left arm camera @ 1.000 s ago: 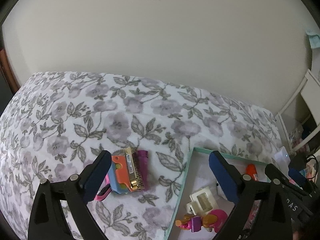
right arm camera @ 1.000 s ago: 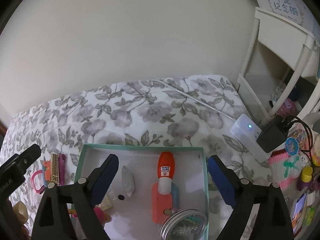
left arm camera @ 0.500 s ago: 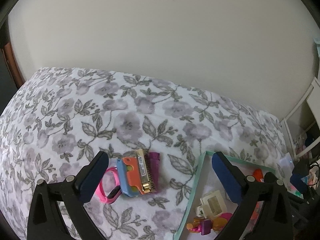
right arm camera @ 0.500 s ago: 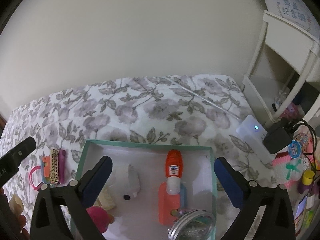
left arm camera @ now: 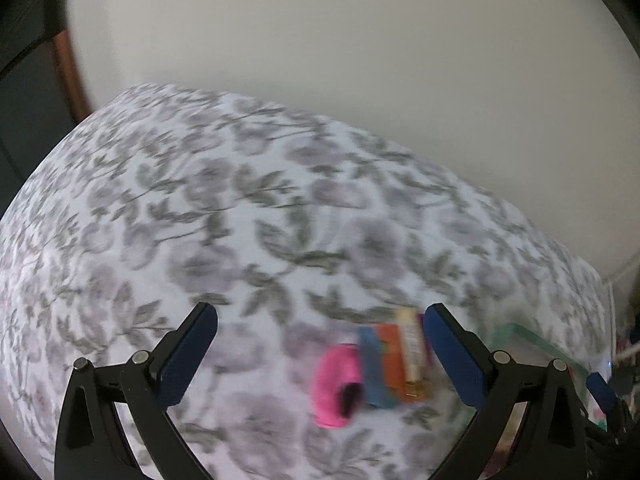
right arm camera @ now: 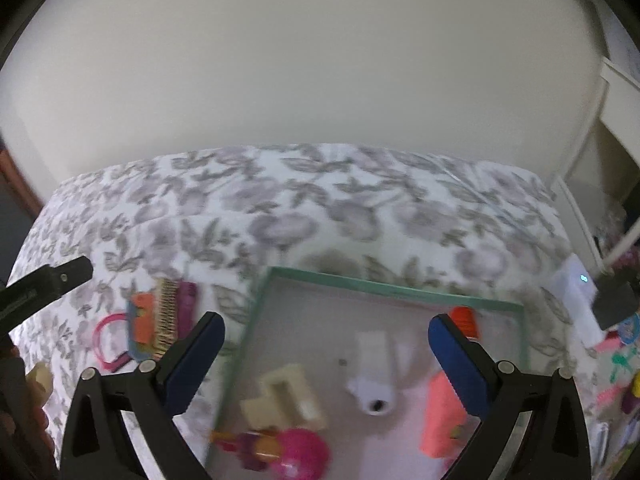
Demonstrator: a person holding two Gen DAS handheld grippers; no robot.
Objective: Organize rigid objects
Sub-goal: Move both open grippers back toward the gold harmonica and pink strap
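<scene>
On the floral bedspread lies a small pile: a pink band, a blue and orange case and a gold harmonica. My left gripper is open above the bed, the pile between its fingers toward the right one, untouched. The same pile shows left of a green-rimmed box. My right gripper hangs open over that box, which holds a white tube, a cream clip, an orange-capped bottle, a coral piece and pink toys.
A white power strip with a black plug lies at the bed's right edge, with small colourful clutter below it. White shelving stands at the far right. A plain wall runs behind the bed. The left gripper's finger pokes in.
Both grippers have swept left across the bed, blurring the views. The pile now sits nearer the left gripper's right finger. The box has slid right in the right wrist view.
</scene>
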